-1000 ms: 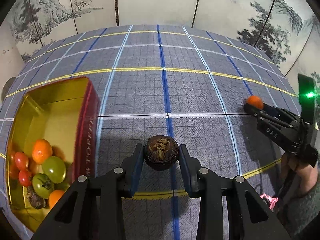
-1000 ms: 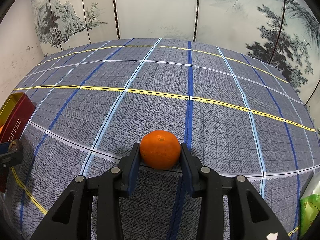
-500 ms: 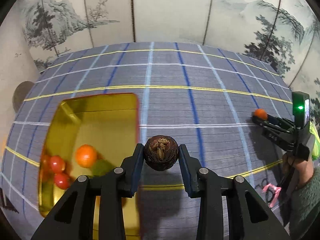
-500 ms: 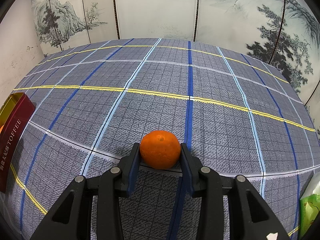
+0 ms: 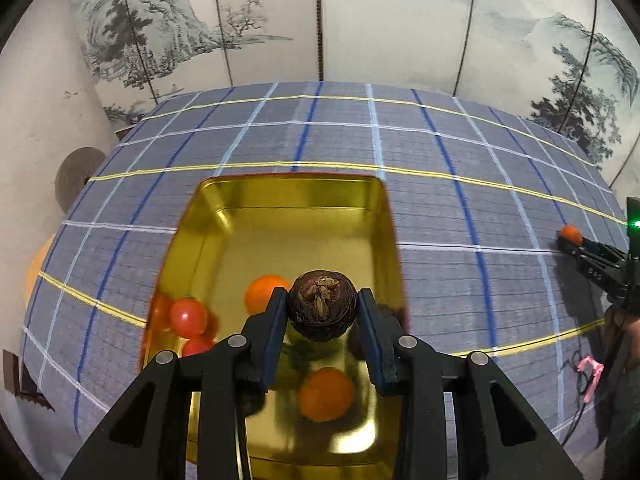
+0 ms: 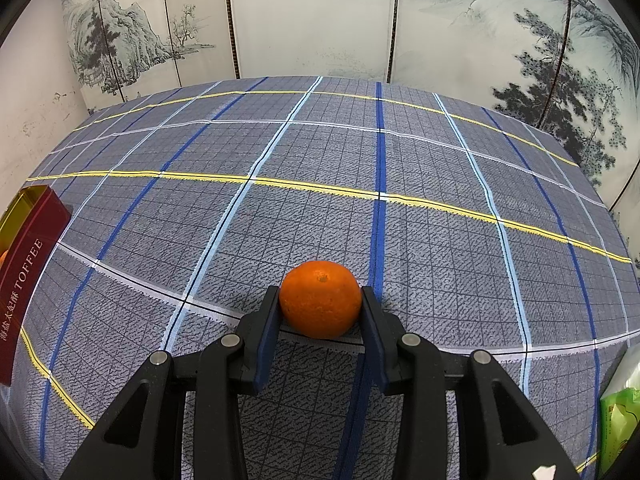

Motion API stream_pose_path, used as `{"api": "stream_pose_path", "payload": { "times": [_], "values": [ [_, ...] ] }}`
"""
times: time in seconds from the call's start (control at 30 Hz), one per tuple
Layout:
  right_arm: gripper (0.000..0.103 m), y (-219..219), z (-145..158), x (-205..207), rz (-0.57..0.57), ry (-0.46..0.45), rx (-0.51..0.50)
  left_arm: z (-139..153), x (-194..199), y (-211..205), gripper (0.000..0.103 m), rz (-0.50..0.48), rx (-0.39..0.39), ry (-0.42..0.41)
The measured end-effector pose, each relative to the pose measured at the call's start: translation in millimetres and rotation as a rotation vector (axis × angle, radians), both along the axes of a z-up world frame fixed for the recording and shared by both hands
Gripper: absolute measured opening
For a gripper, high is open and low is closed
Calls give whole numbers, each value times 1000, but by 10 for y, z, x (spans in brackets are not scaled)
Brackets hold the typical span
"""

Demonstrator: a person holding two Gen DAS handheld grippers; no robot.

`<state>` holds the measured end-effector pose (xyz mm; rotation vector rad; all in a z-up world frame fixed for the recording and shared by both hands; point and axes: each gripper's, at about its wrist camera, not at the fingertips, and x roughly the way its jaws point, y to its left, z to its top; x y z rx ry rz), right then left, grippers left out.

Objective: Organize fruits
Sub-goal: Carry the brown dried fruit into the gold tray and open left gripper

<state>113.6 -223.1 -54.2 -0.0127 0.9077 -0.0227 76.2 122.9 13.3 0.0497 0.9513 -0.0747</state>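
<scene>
My left gripper is shut on a dark brown round fruit and holds it above the gold-lined red tin. In the tin lie oranges, red tomatoes and other fruit partly hidden by my fingers. My right gripper is shut on an orange mandarin that is low over the checked cloth. It also shows in the left wrist view at the far right. The tin's red side reading TOFFEE sits at the left edge of the right wrist view.
The table carries a blue-grey checked cloth. Painted screen panels stand behind it. A green packet lies at the right edge. A pink clip lies near the person's hand.
My left gripper has swung left with the brown fruit, from beside the tin to over its inside. The right gripper has stayed still with the mandarin.
</scene>
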Motion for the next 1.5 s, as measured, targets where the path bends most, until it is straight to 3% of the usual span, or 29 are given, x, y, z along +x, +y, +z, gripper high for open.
{"api": "stream_pose_path", "payload": {
  "times": [0.57,1.5],
  "values": [
    [37,-2,1,1,0,0,-1,-229,105,395,36,56,-1,44],
    [37,3,2,2,-1,0,-2,-424,115,433,37,49,47,84]
  ]
}}
